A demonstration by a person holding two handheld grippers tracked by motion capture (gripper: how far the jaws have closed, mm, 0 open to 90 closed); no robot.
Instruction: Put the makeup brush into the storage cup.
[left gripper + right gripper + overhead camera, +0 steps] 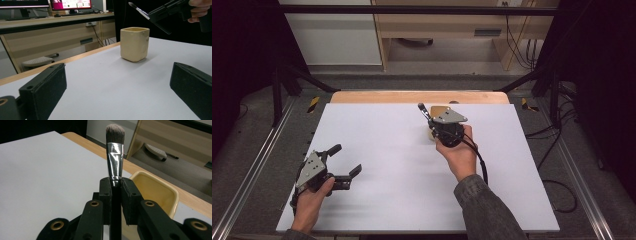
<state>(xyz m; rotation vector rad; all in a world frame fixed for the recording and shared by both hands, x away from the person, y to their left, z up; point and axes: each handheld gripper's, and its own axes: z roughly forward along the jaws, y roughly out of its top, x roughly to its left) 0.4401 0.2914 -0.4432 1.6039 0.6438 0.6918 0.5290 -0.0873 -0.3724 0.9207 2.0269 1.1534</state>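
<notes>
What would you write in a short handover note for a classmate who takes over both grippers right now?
Right gripper: shut on the makeup brush, bristles up, held above the cream cup.
Left gripper: open, nothing between its jaws, low over the white table at the near left.
Cup: upright near the table's far edge; what can be seen of its inside looks empty.
Done: brush picked up.
Left: probably lower the brush into the cup and release it.

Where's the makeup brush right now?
The makeup brush is clamped in the right hand-held gripper, bristles pointing out past the jaws, just above the cream cup near the far edge of the white table in the high view.
</notes>
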